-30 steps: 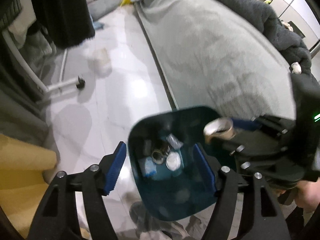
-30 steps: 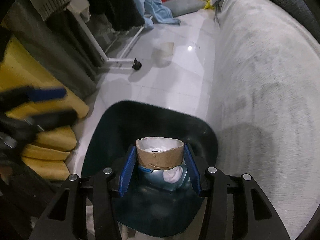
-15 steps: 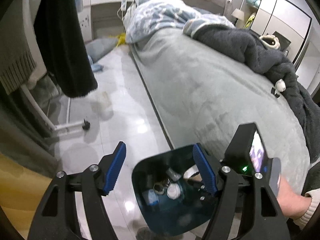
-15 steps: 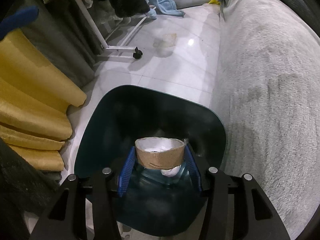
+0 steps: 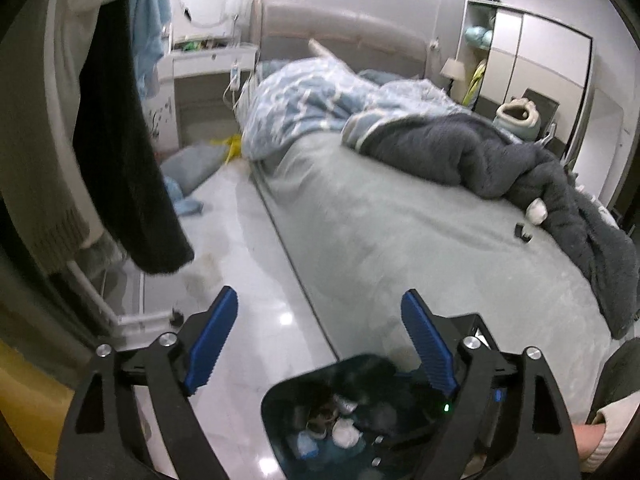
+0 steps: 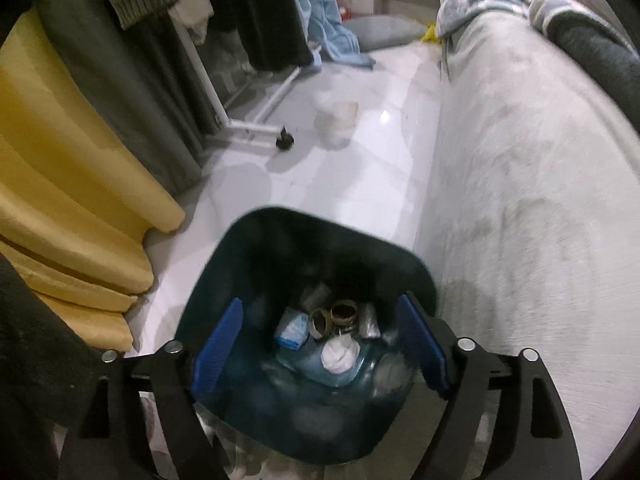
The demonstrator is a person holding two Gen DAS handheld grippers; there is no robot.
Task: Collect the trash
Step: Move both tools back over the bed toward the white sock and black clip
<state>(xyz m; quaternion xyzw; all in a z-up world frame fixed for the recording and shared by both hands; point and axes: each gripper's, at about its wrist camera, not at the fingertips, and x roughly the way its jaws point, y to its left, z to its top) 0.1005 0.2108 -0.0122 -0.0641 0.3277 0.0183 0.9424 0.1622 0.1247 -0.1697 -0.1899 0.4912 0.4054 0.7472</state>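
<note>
The right gripper (image 6: 320, 344), half a second ago clamped on the cardboard roll (image 6: 343, 312), now gapes empty above the trash bin (image 6: 280, 232), the roll lying inside; left gripper (image 5: 320, 340) remains spread.

The right gripper (image 6: 320, 344) has let go: its blue fingers, which clamped a cardboard roll (image 6: 343, 312) a second ago, now stand wide apart, and the roll lies in the dark bin (image 6: 280, 236) at frame centre. The left gripper (image 5: 318, 344) has tilted upward, pushing the bin (image 5: 276, 396) to the bottom edge.
</note>
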